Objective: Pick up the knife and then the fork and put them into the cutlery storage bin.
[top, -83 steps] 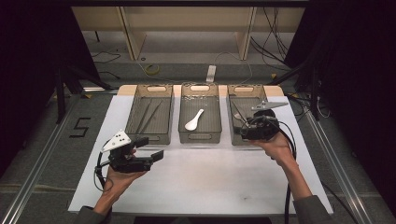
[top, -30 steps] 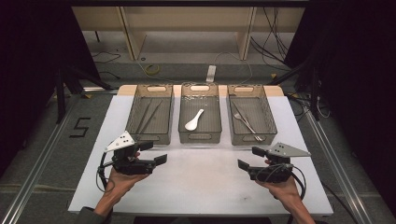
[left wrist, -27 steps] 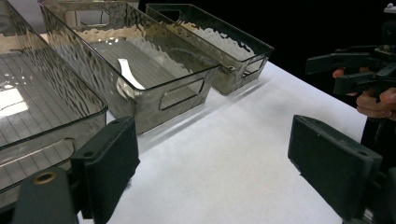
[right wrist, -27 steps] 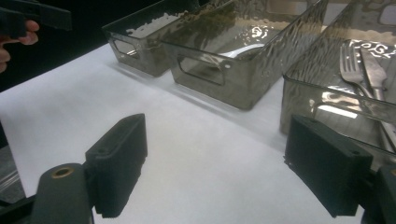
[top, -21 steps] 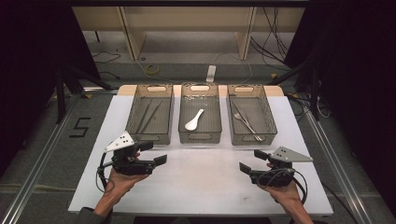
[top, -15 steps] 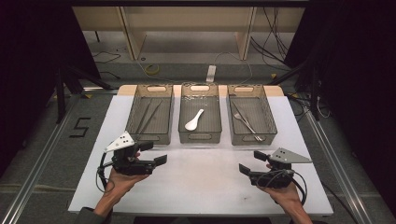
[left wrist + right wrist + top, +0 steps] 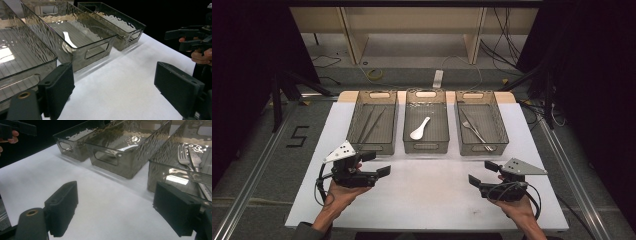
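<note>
Light falls from above onto the white table (image 7: 427, 195), which is bright while the floor and room around it lie in deep shadow. The ribbed bins (image 7: 75, 37) catch wavy glare. In both gripper views the near black pads (image 7: 62, 207) are soft, slightly out of focus.

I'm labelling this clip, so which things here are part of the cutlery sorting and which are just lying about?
Part of the job:
left bin with chopsticks
middle bin with white spoon
right bin with fork
left gripper and right gripper, both open, holding nothing

Just lying about:
floor cables
white power strip
floor mark "5"
</note>
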